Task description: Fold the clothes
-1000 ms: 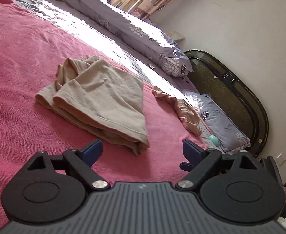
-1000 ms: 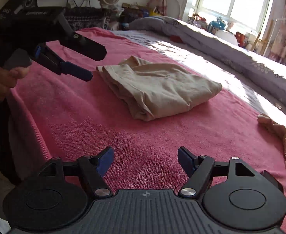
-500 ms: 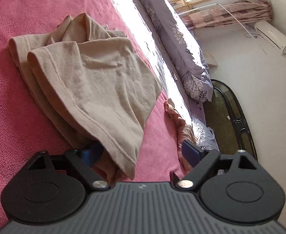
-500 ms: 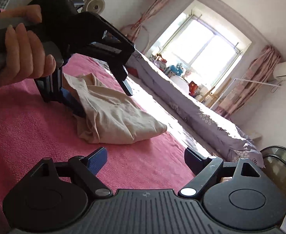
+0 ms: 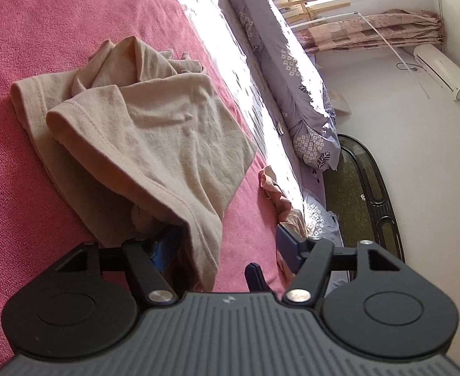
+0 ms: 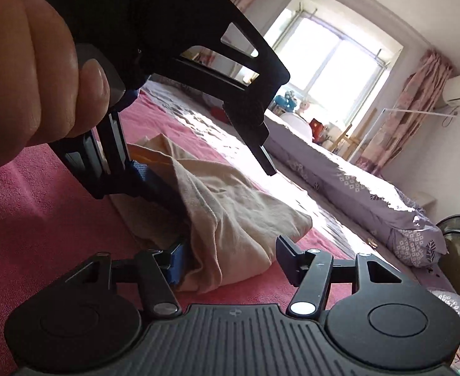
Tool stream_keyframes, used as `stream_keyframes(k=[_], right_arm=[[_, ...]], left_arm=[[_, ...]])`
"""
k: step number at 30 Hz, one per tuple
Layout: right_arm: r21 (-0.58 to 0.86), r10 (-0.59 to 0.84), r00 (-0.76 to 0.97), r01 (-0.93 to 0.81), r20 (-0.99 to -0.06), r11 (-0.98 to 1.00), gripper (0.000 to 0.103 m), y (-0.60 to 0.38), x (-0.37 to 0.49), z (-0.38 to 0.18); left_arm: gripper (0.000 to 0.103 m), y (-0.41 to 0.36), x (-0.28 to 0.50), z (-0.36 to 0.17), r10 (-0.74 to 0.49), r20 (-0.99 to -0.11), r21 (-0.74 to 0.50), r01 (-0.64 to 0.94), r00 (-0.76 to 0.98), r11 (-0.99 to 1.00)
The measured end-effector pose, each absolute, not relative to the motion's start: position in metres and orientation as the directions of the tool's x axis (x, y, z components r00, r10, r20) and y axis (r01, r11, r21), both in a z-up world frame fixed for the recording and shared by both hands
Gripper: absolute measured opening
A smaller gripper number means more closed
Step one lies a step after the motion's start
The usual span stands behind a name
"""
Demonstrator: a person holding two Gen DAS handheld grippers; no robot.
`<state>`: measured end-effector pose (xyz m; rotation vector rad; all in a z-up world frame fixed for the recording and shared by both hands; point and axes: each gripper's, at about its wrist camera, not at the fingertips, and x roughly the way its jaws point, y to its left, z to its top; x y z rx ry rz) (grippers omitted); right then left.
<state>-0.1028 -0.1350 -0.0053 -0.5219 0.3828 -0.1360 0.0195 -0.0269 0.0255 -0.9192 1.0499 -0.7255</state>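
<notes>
Lying half-folded on the pink bedspread [image 5: 41, 15], the beige garment [image 5: 154, 131] has its near hem between both grippers' closing jaws, left gripper [image 5: 226, 247] & right gripper [image 6: 230, 260], pads prob. not yet pinching, w/ left pads tucked under the fabric.

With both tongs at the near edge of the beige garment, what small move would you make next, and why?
Probably finish closing both tongs on the hem before lifting. The left tongs and right tongs are closing, each with one finger tucked under the beige garment's near edge and the other still clear of the cloth, so neither grips it yet on the pink blanket.
</notes>
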Motion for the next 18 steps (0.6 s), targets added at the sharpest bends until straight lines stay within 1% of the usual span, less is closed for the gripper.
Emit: stream_keyframes(k=[6,8,9,11,12,13,15,18], right_arm=[[-0.494,-0.252,0.921,0.077,-0.298,0.866,0.062,-0.130,-0.085,-0.010],[-0.505,-0.278,0.915,0.099,-0.294,0.858,0.062,-0.131,-0.085,-0.011],[-0.499,-0.293,0.911,0.116,-0.292,0.859,0.059,-0.134,-0.086,-0.012],[-0.461,-0.303,0.892,0.125,-0.335,0.878,0.044,-0.144,-0.088,-0.013],[-0.440,-0.306,0.878,0.125,-0.369,0.889,0.029,-0.150,-0.088,-0.014],[-0.414,-0.296,0.862,0.112,-0.412,0.903,0.021,-0.156,-0.087,-0.017],[-0.395,-0.267,0.853,0.079,-0.448,0.915,0.010,-0.157,-0.092,-0.022],[-0.411,-0.255,0.860,0.059,-0.441,0.910,0.010,-0.148,-0.101,-0.023]], left_arm=[[0.067,-0.020,0.023,0.025,-0.857,-0.386,-0.899,0.068,0.340,0.432],[0.067,-0.015,0.026,0.023,-0.862,-0.376,-0.907,0.056,0.340,0.418],[0.067,-0.013,0.027,0.023,-0.862,-0.374,-0.908,0.057,0.342,0.416],[0.067,-0.007,0.029,0.024,-0.863,-0.370,-0.908,0.061,0.344,0.414],[0.067,-0.003,0.029,0.025,-0.856,-0.375,-0.904,0.066,0.355,0.423],[0.067,0.000,0.030,0.025,-0.853,-0.377,-0.903,0.062,0.362,0.425],[0.067,0.007,0.031,0.024,-0.844,-0.382,-0.902,0.047,0.377,0.429],[0.067,0.014,0.032,0.021,-0.829,-0.395,-0.897,0.028,0.396,0.441]])
